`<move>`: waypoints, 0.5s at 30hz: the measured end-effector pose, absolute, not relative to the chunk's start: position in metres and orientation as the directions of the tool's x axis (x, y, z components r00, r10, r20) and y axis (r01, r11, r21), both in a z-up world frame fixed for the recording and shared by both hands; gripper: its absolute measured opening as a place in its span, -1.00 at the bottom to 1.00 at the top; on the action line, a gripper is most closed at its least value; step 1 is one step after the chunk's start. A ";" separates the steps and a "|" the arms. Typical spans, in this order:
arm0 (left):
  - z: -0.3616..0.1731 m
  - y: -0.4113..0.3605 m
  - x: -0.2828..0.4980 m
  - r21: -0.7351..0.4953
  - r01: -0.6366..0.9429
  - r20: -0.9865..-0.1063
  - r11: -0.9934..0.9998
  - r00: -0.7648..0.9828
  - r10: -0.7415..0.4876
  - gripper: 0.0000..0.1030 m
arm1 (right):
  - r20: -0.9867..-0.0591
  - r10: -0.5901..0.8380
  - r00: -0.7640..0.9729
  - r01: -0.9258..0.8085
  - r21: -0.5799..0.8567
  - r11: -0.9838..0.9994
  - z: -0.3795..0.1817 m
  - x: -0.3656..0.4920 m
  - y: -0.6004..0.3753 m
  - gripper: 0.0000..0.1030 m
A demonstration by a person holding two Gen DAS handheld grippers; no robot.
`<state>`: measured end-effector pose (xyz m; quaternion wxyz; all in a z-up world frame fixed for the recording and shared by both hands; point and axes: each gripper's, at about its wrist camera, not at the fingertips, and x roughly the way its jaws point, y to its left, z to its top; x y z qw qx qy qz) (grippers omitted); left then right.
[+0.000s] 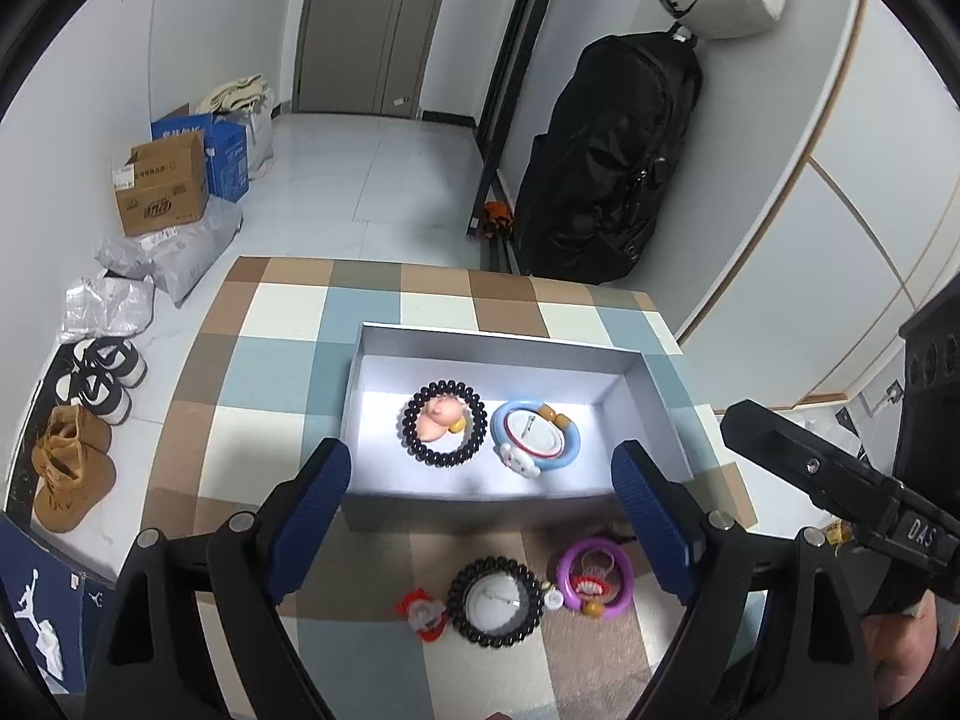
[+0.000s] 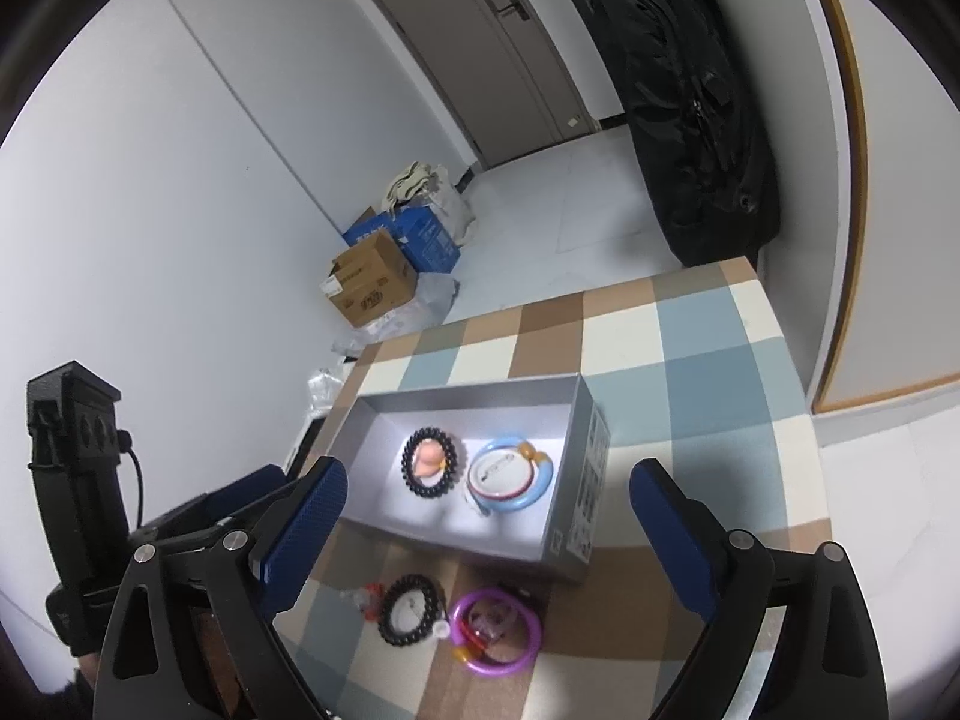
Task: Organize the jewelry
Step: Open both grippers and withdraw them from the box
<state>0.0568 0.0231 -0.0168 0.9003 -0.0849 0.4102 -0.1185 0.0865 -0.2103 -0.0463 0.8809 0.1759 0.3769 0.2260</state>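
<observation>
Both the left gripper (image 1: 480, 516) and right gripper (image 2: 489, 516) hang empty, fingers wide apart, over the box (image 1: 384, 342) holding two bracelets.

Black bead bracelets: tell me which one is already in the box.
The black bracelet ringing a peach charm lies in the grey box, beside the blue bracelet. The other black bracelet, ringing a white disc, lies on the checked cloth.

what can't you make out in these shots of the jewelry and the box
- Red piece: blurred in both wrist views; its type is unclear.
- Charm inside the purple ring: too small and blurred in the right wrist view.
- Print on the grey box side: unreadable in the right wrist view.
</observation>
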 end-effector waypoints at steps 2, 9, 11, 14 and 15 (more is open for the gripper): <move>-0.017 0.027 0.051 -0.251 0.141 -0.714 0.958 0.641 -0.281 0.66 | -0.585 0.522 0.621 -0.270 0.466 0.843 -0.045 0.081 -0.210 0.91; -0.032 0.058 0.047 -0.325 0.031 -0.753 0.945 0.597 -0.278 0.66 | -0.594 0.514 0.619 -0.263 0.460 0.848 -0.047 0.068 -0.213 0.97; -0.038 0.067 0.047 -0.353 -0.001 -0.764 0.936 0.578 -0.287 0.66 | -0.595 0.511 0.620 -0.268 0.452 0.851 -0.047 0.064 -0.212 1.00; -0.049 0.075 0.045 -0.370 -0.029 -0.778 0.929 0.557 -0.292 0.66 | -0.600 0.510 0.616 -0.271 0.446 0.853 -0.048 0.058 -0.210 1.00; -0.052 0.076 0.044 -0.376 -0.034 -0.780 0.926 0.552 -0.296 0.66 | -0.604 0.509 0.613 -0.271 0.444 0.854 -0.049 0.057 -0.209 1.00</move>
